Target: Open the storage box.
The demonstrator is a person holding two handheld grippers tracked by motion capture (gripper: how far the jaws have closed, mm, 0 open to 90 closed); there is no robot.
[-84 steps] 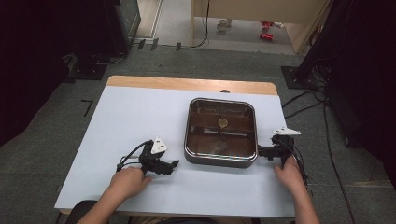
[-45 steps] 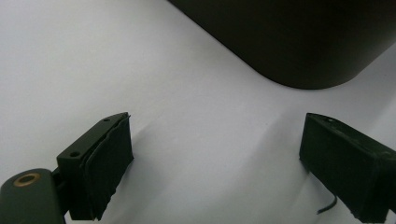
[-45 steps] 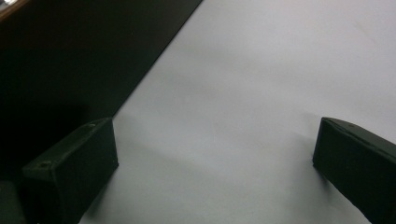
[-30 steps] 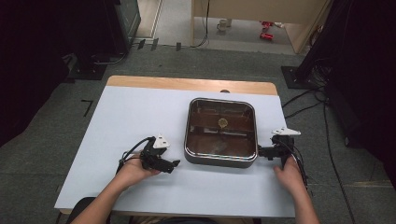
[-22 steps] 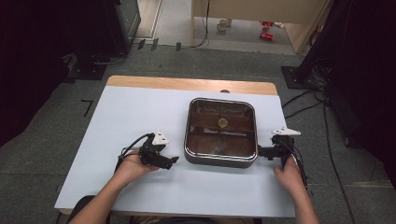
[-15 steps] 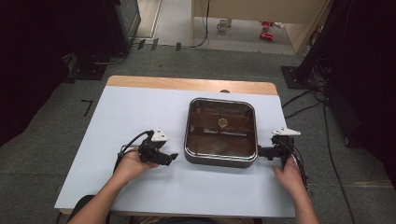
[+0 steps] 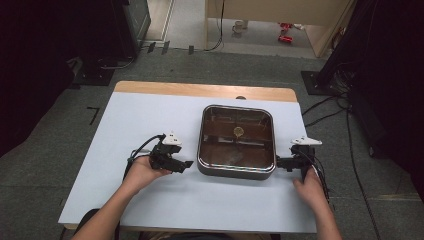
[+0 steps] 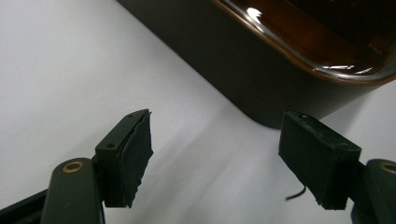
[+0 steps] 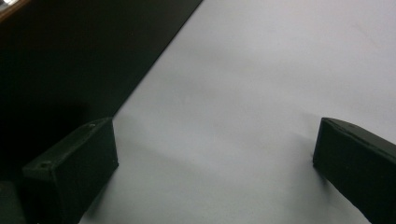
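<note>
Since a second ago the left gripper [image 7: 186, 164] has edged toward the lidded square pan [image 7: 236, 141] mid-table, jaws narrowing yet apart — nothing between; right gripper [image 7: 280, 162] beside the pan's other wall — spread wide, empty.

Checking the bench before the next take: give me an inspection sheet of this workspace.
Surface: pale table, wooden strip at far edge.
Job's things: square dark pan with glass lid, right of centre.
Clutter: nothing seen.
Grippers: left gripper open, jaws have just been closing, nothing between them; right gripper open beside the pan.
Cables: one trails from each gripper; more on the floor, right.
Surroundings: grey floor, red cans far back.
</note>
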